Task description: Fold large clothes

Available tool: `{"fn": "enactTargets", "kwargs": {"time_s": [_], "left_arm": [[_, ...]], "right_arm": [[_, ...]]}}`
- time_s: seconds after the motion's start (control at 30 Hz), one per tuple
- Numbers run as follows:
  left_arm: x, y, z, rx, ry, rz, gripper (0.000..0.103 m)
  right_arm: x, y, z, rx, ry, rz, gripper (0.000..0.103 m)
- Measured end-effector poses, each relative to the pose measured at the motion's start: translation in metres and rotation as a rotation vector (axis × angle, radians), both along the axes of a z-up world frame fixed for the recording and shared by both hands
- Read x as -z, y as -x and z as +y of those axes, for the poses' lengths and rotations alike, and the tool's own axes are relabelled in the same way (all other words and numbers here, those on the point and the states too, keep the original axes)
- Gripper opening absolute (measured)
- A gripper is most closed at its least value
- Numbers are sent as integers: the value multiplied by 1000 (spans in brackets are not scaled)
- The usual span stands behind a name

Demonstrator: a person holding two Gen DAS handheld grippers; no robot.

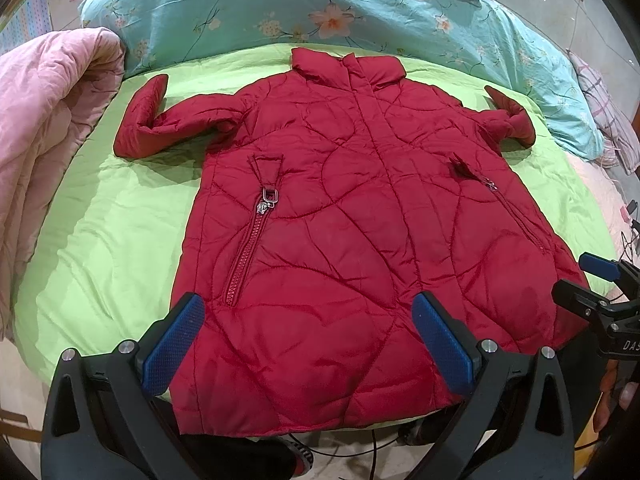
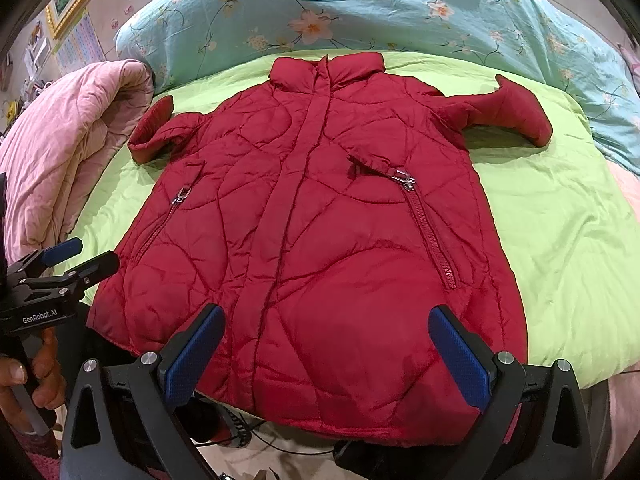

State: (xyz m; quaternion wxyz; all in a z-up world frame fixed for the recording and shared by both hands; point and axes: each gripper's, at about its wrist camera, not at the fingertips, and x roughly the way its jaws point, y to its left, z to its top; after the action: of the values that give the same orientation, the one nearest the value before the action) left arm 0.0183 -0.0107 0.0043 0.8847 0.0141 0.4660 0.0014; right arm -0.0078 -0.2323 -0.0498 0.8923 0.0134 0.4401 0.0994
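A red quilted puffer jacket (image 1: 344, 208) lies flat, front up, on a green sheet (image 1: 112, 216), collar at the far end, both sleeves spread out with cuffs curled up. It also shows in the right wrist view (image 2: 320, 216). My left gripper (image 1: 308, 336) is open and empty, hovering over the jacket's near hem, left of centre. My right gripper (image 2: 326, 352) is open and empty over the hem's right part. Each gripper shows at the edge of the other's view: the right one (image 1: 592, 280), the left one (image 2: 76, 260).
A pink quilt (image 1: 48, 128) is piled at the left of the bed. A turquoise floral duvet (image 1: 320, 4) lies behind the jacket. The green sheet (image 2: 560, 232) extends right of the jacket. Cables (image 1: 360, 452) hang below the bed's near edge.
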Motion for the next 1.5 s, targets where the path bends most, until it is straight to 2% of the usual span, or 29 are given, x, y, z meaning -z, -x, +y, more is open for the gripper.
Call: {"fn": "enactTargets", "kwargs": {"time_s": [0.07,0.2,0.37,0.87,1.0,1.13,1.4,1.5], "left_arm": [[0,-1,-1,-1,-1,2,103],[2,-1,-2,2,-39,-56,103],[4,-7,-1,7,-58,-59,103],[12,-44,17,-54,-28,-44,103],[12,-59,20,-57,21,-30,103],[11,-69,18,-50,0,-36,103],[13,-93,20,-57,12,-26,103],[18,-103,19,-57,10,-7,103]], "right_arm": [[0,0,-1,0,0,0,102],[2,-3,-1,1,-2,3,102],[4,-8,-3,4,1,0,102],[-6,-55,-51,100,-40,-65,102],[-13,-80,-79,153,-68,-80,102],[-21,-109,-110,229,-123,-104,101],[-44,-182,-160,349,-63,-159,99],[-48,-218,-177,391,-42,-150,94]]}}
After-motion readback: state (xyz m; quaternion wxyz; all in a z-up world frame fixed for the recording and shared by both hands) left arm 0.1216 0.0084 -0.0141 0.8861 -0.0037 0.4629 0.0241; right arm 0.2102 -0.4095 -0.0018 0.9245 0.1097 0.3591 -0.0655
